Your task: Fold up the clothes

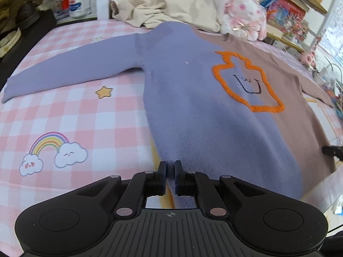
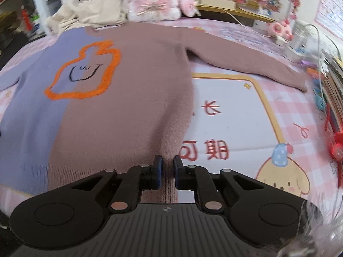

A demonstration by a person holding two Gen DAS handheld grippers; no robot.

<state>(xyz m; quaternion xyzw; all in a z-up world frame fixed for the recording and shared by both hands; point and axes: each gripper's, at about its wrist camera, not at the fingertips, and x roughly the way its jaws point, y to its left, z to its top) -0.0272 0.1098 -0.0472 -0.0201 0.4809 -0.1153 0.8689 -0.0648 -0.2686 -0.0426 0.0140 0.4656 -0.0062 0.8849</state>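
A two-tone sweater lies flat, face up, on a pink checked bedsheet, purple on its left half (image 1: 193,98) and brown on its right half (image 2: 133,98), with an orange outlined figure (image 1: 246,83) on the chest. Both sleeves are spread out sideways. My left gripper (image 1: 170,167) is shut on the purple bottom hem corner. My right gripper (image 2: 167,162) is shut on the brown bottom hem corner, with hem fabric between its narrow jaws. The right gripper's tip (image 1: 331,150) shows at the right edge of the left wrist view.
A cream garment (image 1: 171,6) is heaped at the head of the bed beside a pink-and-white plush rabbit (image 2: 154,0). Bookshelves stand behind. Cables, a small pink toy (image 2: 278,29) and stacked items (image 2: 330,90) crowd the bed's right side.
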